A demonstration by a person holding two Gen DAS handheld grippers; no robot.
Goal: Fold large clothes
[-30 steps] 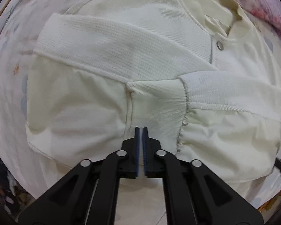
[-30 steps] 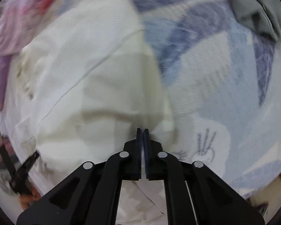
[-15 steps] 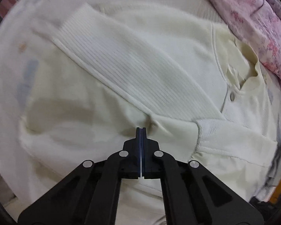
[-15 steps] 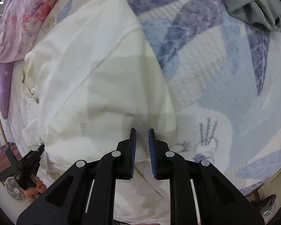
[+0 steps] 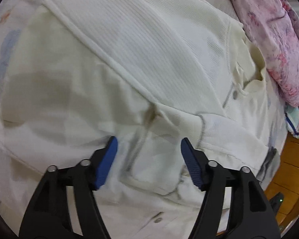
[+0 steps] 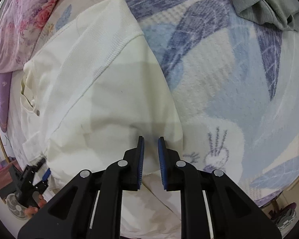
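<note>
In the left wrist view, the cream garment [image 5: 113,75] is seen spread flat on the bed, its ribbed sleeves folded across the body and its collar [image 5: 255,73] turned toward the pink floral quilt [image 5: 277,31] at the upper right of the garment. The left gripper [image 5: 147,145] is held just above the garment's lower part, its fingers [image 5: 109,149] being opened wide, with cloth under the gap and nothing pinched. In the right wrist view, the same garment [image 6: 101,83] is shown on the blue-patterned bedsheet [image 6: 219,75], a grey garment [image 6: 265,2] lying well apart at the sheet's far corner. The right gripper [image 6: 150,145] is poised over the cream garment's near edge, fingers [image 6: 140,155] slightly parted and released, no fabric gripped.
</note>
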